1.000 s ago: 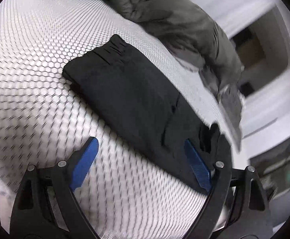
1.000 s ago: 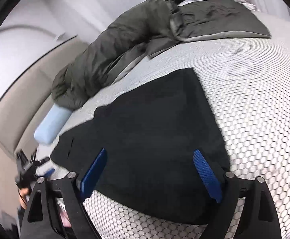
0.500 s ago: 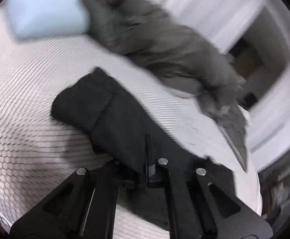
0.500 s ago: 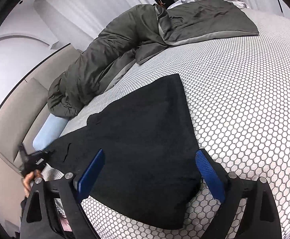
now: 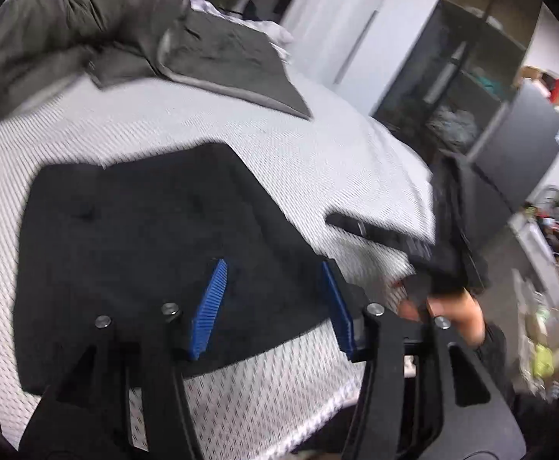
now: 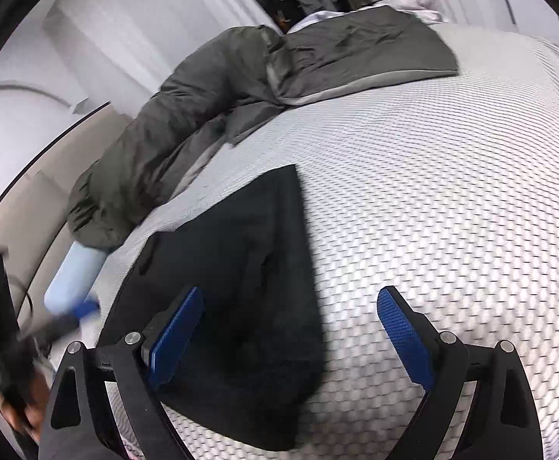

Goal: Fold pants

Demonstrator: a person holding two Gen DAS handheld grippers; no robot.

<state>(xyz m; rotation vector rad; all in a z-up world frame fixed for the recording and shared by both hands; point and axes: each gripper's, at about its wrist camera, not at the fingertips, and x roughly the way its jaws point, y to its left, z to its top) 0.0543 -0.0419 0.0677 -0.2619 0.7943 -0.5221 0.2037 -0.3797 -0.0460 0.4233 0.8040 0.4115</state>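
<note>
Honestly, both my views are smeared with motion, so the weave and seams of the black pants are hard to read. My own frame covers their near edge in the left view, and in the right view my left gripper is only a blur at the picture's edge. The pants lie folded flat on the white honeycomb bedspread, long axis running from the near edge of the bed up toward the grey duvet. My left gripper has just been opening; its blue pads stand apart over the cloth, not pressing it. My right gripper is spread wide, holding nothing.
</note>
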